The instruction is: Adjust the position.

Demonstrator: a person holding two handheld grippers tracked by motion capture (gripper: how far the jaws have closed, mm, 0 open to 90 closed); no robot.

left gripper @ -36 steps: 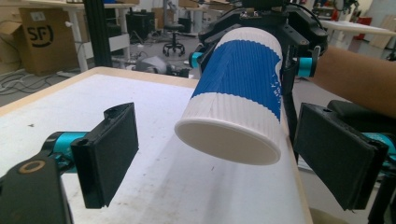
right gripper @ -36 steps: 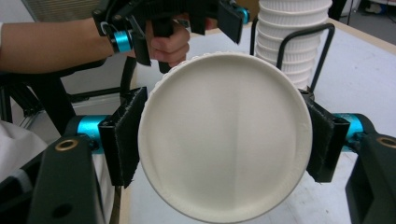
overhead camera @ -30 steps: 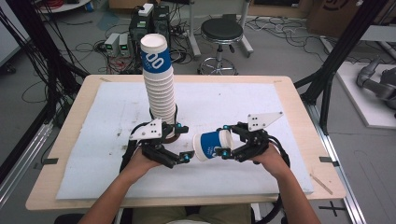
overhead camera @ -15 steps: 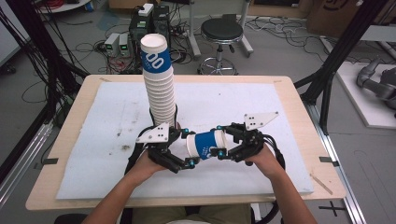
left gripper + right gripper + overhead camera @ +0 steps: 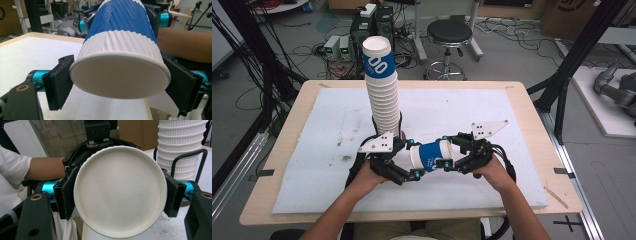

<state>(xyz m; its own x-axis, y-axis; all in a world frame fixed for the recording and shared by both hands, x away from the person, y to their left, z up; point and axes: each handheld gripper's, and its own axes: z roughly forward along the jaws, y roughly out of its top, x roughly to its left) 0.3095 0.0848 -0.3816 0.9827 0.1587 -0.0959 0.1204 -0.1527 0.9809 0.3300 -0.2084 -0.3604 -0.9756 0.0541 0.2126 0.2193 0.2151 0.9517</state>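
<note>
cup [image 5: 432, 155] sideways over mat between my hands, 5 o'clock of stack [image 5: 382, 90]; right gripper [image 5: 451, 159] clamped on base end; left gripper [image 5: 411, 159] jaws just been closing round rim end, pads about touching; squeeze harder = crushed rim; uneven pull = drop

Blocked at twelve o'clock by the tall cup stack [image 5: 384, 95] (in a black wire holder), just beyond the left gripper [image 5: 413, 160]; open white mat [image 5: 302, 150] at nine and three

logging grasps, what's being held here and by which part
One blue and white paper cup, lying sideways: the right claw grips its base end, while the left claw's jaws, just closing, flank its rim end.
</note>
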